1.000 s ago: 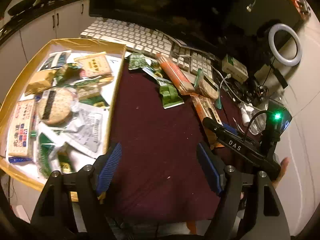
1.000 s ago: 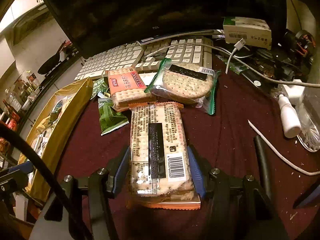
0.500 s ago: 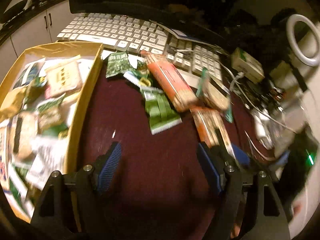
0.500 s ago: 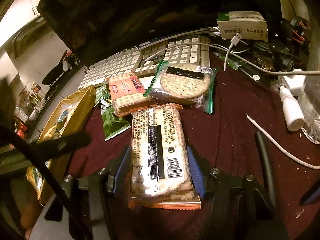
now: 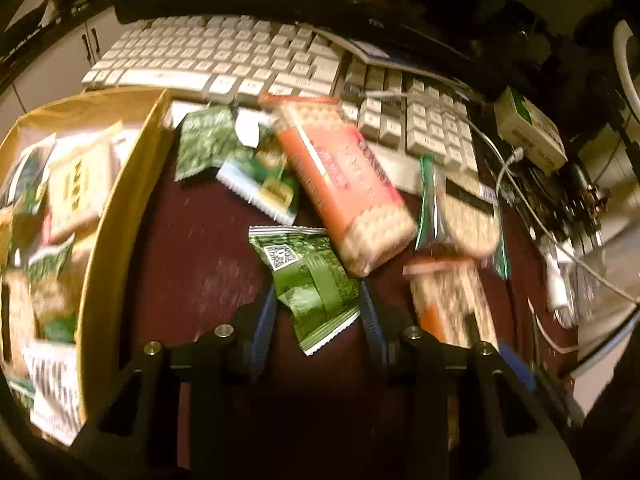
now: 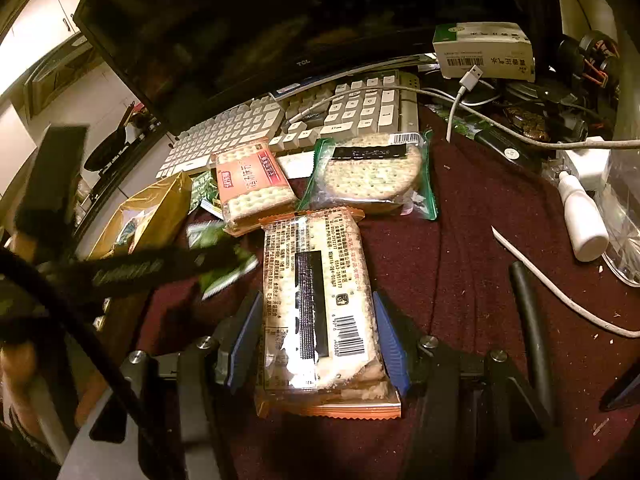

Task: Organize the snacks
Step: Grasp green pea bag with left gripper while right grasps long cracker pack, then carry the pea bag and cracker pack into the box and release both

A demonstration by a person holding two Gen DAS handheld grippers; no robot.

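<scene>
A green snack packet (image 5: 308,276) lies on the dark red cloth, between the blue pads of my left gripper (image 5: 316,312). The jaws are closing and the pads touch its two edges. My right gripper (image 6: 318,320) is shut on a long cracker pack with orange ends (image 6: 316,264), which rests on the cloth. A red cracker pack (image 5: 344,184) and a bag of round crackers (image 5: 468,212) lie just beyond. At the left stands a gold box (image 5: 108,216) holding several snacks. In the right wrist view the left gripper is a dark blur (image 6: 128,268).
A white keyboard (image 5: 224,56) and a dark monitor stand behind the snacks. More green packets (image 5: 204,140) lie by the box corner. To the right are a white bottle (image 6: 580,216), white cables (image 6: 560,292), a black tube (image 6: 528,312) and a small carton (image 6: 484,48).
My left gripper has moved right from beside the gold box to the green packet, and its jaws have narrowed around it. The right gripper has kept still on the cracker pack.
</scene>
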